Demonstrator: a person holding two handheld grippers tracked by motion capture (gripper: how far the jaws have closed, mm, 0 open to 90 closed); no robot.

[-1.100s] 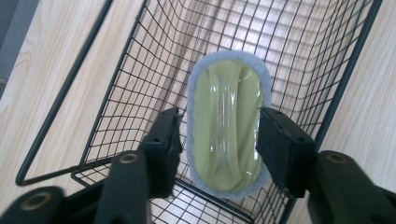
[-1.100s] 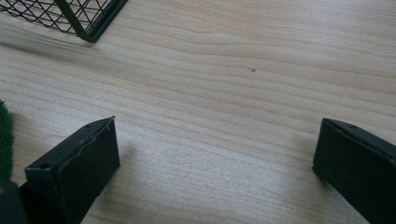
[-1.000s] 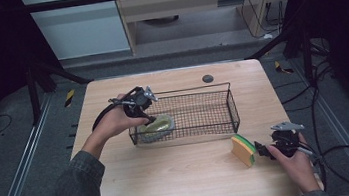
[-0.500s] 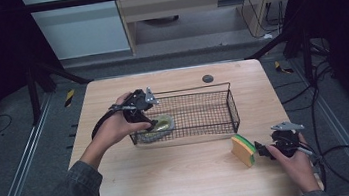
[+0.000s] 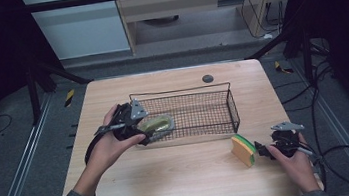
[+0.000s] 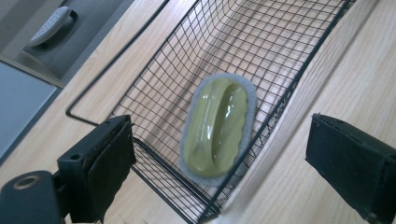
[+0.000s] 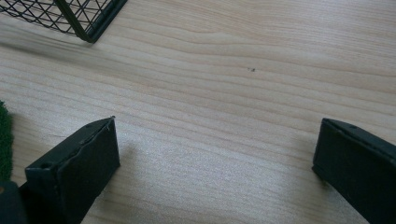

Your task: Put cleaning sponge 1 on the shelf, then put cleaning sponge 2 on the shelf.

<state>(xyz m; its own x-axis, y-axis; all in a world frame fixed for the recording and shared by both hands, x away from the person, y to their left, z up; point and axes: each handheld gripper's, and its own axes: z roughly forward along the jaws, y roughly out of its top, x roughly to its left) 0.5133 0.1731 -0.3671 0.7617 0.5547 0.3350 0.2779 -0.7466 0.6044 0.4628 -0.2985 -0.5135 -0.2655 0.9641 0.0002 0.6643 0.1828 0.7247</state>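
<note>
An olive-green scrubber with a grey felt rim (image 5: 158,124) (image 6: 219,128) lies flat in the left end of a black wire basket (image 5: 181,91) (image 6: 299,70). My left gripper (image 5: 145,128) (image 6: 219,123) hovers at the basket's left end over the scrubber. Its jaws have just been opening and stand wide apart, touching nothing. A yellow sponge with a green layer (image 5: 243,150) (image 7: 3,140) stands on edge near the table's front right. My right gripper (image 5: 259,149) (image 7: 217,126) rests just right of it, open over bare wood.
A small dark round disc (image 5: 207,79) lies on the wooden table (image 5: 182,177) behind the basket. The basket's corner (image 7: 88,23) is in the right gripper view's top left. Cables trail on the floor at the right.
The left hand has pulled back from the basket toward the table's left and front, and its jaws have spread apart. The scrubber stays in the basket. The right hand has not moved.
</note>
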